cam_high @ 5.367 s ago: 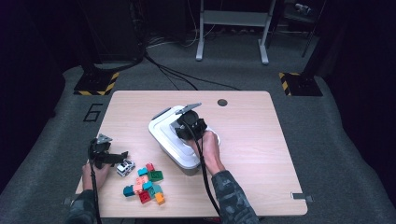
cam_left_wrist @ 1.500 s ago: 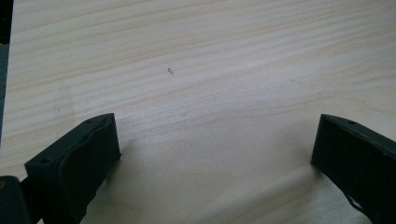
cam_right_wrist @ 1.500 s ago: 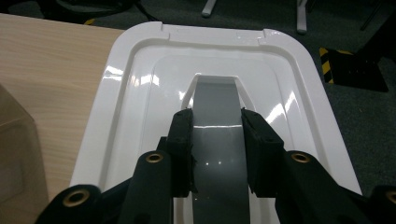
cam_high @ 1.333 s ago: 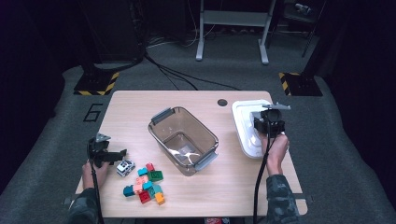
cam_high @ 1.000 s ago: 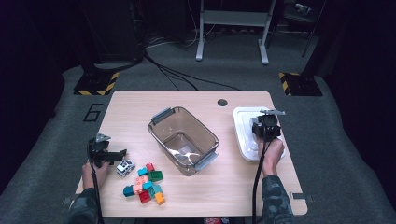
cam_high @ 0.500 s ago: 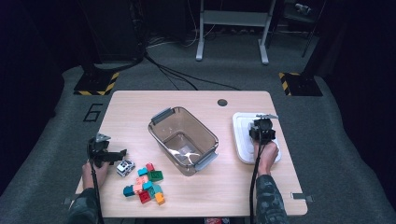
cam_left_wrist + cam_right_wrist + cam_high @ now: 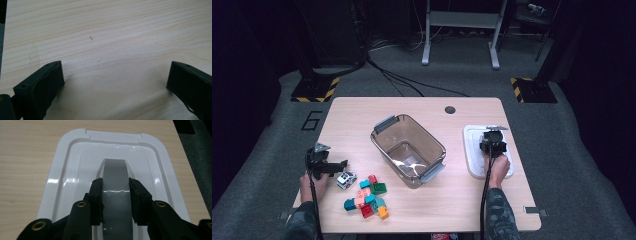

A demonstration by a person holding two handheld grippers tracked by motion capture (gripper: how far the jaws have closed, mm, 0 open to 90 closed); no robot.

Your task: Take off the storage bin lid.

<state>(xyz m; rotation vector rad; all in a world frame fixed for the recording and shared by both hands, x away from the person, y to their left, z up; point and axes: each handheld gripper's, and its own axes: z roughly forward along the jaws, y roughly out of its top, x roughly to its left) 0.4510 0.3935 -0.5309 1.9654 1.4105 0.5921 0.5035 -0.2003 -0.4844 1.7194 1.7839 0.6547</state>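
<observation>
A white lid (image 7: 472, 159) with a grey handle (image 7: 115, 173) lies flat on the right side of the wooden table (image 7: 362, 112). My right gripper (image 7: 493, 144) stands over it, and its jaws are shut on the handle's two sides (image 7: 115, 192). The lid's white rim (image 7: 65, 180) rests on the wood. At the table's left, my left gripper (image 7: 337, 167) is open, with bare tabletop between its jaws (image 7: 112, 77). It sits just left of a small white toy car (image 7: 346, 179).
A clear brown bin (image 7: 432, 137) with grey end handles stands uncovered mid-table. Several coloured bricks (image 7: 369, 197) lie in a heap near the front left edge. A round cable hole (image 7: 450, 109) sits at the back. The lid is close to the table's right edge.
My right gripper carried the lid off the bin to the table's right side and brought it down and slightly nearer. The left gripper has stayed put.
</observation>
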